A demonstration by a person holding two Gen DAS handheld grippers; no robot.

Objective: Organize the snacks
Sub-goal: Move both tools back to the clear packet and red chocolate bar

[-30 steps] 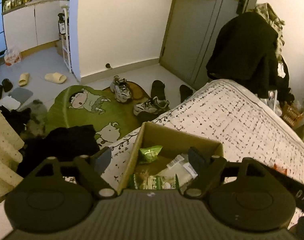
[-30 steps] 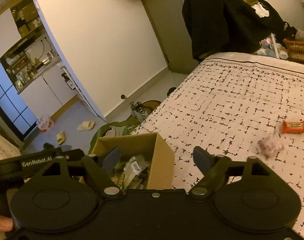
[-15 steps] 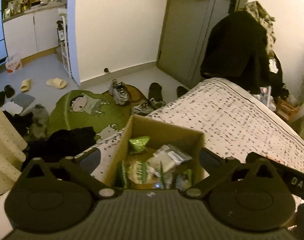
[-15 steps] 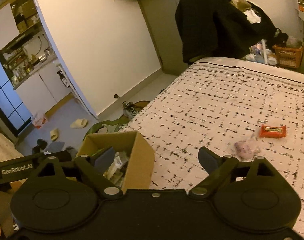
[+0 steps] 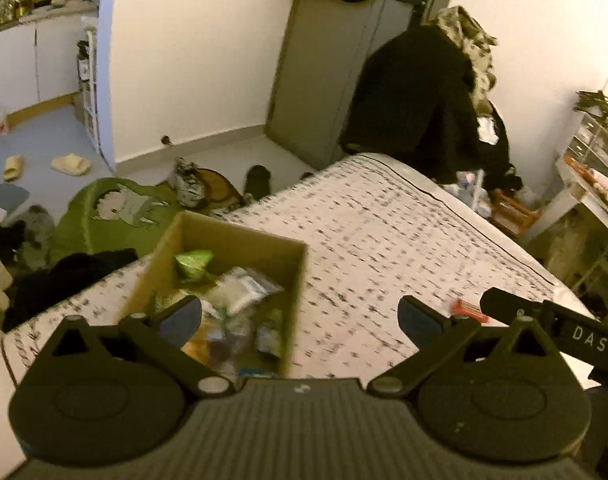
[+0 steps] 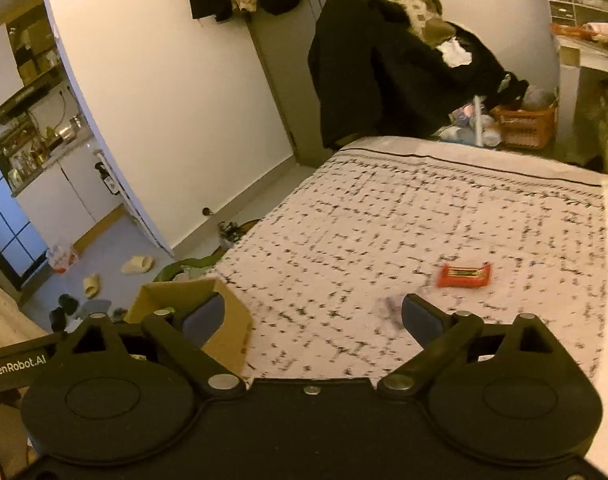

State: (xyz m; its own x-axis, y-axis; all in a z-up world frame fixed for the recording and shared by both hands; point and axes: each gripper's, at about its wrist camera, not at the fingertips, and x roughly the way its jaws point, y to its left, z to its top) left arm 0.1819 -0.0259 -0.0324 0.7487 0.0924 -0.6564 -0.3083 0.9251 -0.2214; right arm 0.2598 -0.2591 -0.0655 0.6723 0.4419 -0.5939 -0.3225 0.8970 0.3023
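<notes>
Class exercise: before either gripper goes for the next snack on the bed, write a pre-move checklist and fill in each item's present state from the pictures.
1. Left gripper empty, jaws wide: ok.
2. Right gripper empty, jaws opening: ok.
3. Cardboard box upright, top open, snacks inside: ok.
4. Red snack bar lies alone on the bedspread, nothing covering it: ok.
5. Pale packet beside the right finger: blurred, partly hidden, cannot tell.
6. All snacks boxed: not ok.

The box (image 5: 224, 264) sits at the bed's (image 5: 383, 232) left edge with snacks (image 5: 240, 292) in it. A bar (image 6: 463, 276) lies on the bed, well to the right.
</notes>
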